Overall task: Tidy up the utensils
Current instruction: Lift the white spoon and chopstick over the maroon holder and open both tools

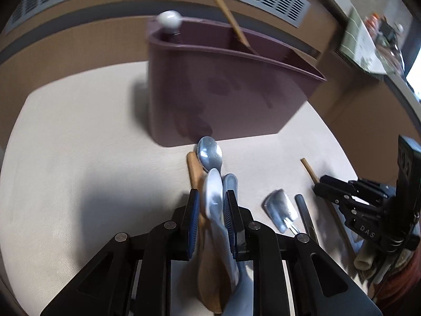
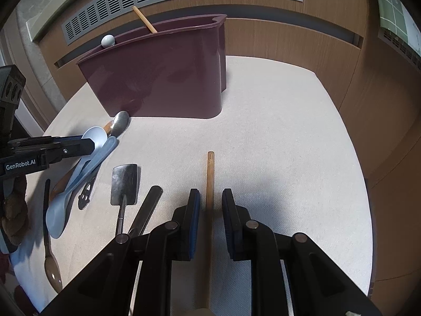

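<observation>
**Maroon caddy and loose utensils on beige cloth**

Maroon utensil holder (image 2: 163, 79) upright at table (image 2: 276, 137) rear, holding a wooden stick (image 2: 144, 19). Left gripper (image 1: 210, 205) pinching a pale spoon (image 1: 213, 197) above the heap beside a metal spoon (image 1: 209, 152). Right gripper (image 2: 210, 202) parted, straddling a wooden handle (image 2: 210, 184) without contact.

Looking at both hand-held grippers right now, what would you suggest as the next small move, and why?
Probably close the right hand-held gripper on the wooden stick: the stick lies on the table between its open fingers, ungripped. The left hand-held gripper already straddles the white spoon, and the maroon caddy stands just ahead to receive both.
</observation>
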Demonstrator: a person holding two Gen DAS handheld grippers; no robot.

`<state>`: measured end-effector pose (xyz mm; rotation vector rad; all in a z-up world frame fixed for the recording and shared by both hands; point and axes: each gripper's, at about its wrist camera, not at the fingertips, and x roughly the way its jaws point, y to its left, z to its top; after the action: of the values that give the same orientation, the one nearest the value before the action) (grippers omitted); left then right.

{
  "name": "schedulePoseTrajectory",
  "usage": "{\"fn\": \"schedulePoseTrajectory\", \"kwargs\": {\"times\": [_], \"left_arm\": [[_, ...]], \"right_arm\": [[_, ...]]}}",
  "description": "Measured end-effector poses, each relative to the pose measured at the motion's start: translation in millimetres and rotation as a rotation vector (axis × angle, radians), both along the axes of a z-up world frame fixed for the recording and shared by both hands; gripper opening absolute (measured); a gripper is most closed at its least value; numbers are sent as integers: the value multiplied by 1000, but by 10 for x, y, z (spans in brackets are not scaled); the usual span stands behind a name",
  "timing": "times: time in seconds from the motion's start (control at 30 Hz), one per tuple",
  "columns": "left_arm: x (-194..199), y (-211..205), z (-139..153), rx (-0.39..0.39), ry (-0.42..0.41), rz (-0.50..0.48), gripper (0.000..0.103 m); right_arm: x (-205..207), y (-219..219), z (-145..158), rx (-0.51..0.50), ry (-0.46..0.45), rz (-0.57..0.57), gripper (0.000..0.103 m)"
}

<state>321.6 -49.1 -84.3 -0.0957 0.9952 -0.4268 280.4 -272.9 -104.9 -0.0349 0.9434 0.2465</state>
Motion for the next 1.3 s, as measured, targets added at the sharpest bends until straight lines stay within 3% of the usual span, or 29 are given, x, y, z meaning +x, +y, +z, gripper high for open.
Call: {"fn": "schedulePoseTrajectory", "kwargs": {"times": [0.17, 0.23, 0.37, 0.5, 0.63, 0.87, 0.97, 1.1, 1.2, 1.3], "left_arm": [[127, -180, -36, 28, 39, -48, 20], [179, -231, -65, 40, 48, -50, 15], [136, -186, -8, 23, 15, -29, 10], [-72, -2, 232, -41, -58, 20, 10], [-340, 206, 616, -112, -170, 72, 10], [-573, 333, 1314, -164, -445, 172, 10], [-541, 390, 1798, -246, -637, 236, 10], [-323, 493, 2131, -294, -823, 334, 10], [-47, 525, 2121, -315, -826, 361, 10], [246, 582, 1977, -315, -798, 378, 10]], "right_arm": [[0, 19, 4, -3, 2, 1, 17], [6, 26, 7, -5, 2, 0, 17], [9, 106, 8, -65, -15, 4, 6], [-31, 78, 117, 23, -22, 6, 6], [-185, 3, 449, 123, -115, -24, 6], [-370, 82, 1045, 168, -312, -53, 6], [-339, 79, 1561, 209, -471, -78, 6], [-224, 59, 2224, 285, -698, -76, 6], [12, 92, 2451, 334, -784, -65, 6], [236, 199, 2432, 310, -810, -72, 6]]}}
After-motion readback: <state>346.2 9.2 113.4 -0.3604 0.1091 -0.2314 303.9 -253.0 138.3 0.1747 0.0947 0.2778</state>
